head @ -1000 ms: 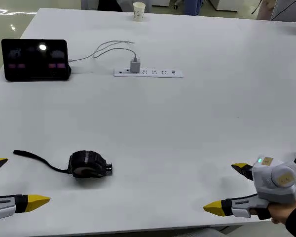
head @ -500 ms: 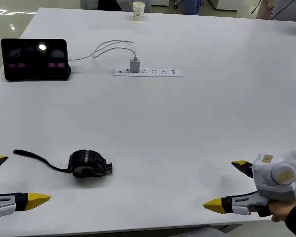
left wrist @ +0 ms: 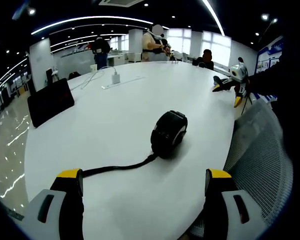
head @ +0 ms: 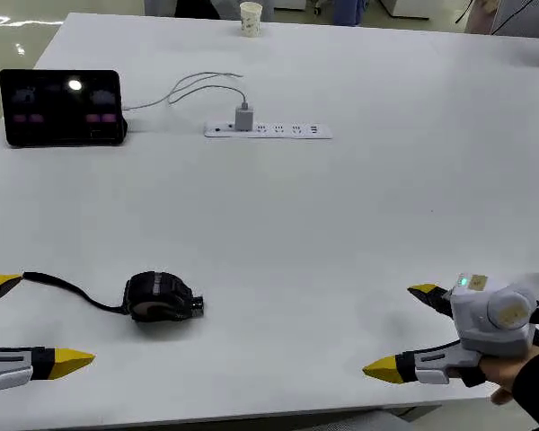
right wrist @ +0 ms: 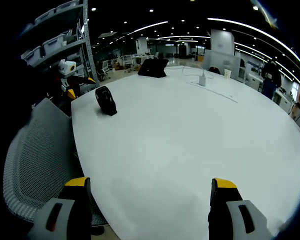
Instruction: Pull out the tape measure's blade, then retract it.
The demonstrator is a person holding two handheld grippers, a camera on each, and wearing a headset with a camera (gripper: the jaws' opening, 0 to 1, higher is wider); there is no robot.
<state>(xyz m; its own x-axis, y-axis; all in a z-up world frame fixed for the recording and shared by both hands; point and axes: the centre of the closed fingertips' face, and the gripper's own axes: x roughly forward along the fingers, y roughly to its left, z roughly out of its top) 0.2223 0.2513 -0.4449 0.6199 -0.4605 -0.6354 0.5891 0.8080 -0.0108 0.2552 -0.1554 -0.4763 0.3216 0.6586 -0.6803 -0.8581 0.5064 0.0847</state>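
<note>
Approach step, blade not yet out: tape measure (head: 162, 298) lies at 8 o'clock on the table (head: 341, 206), my left gripper (head: 40, 321) and right gripper (head: 397, 329) both gaping wide, empty; next, I judge, left clamps case, right pinches blade tip.

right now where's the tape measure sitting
In the head view the tape measure lies on the near left of the white table, its black strap trailing toward the open left gripper.
</note>
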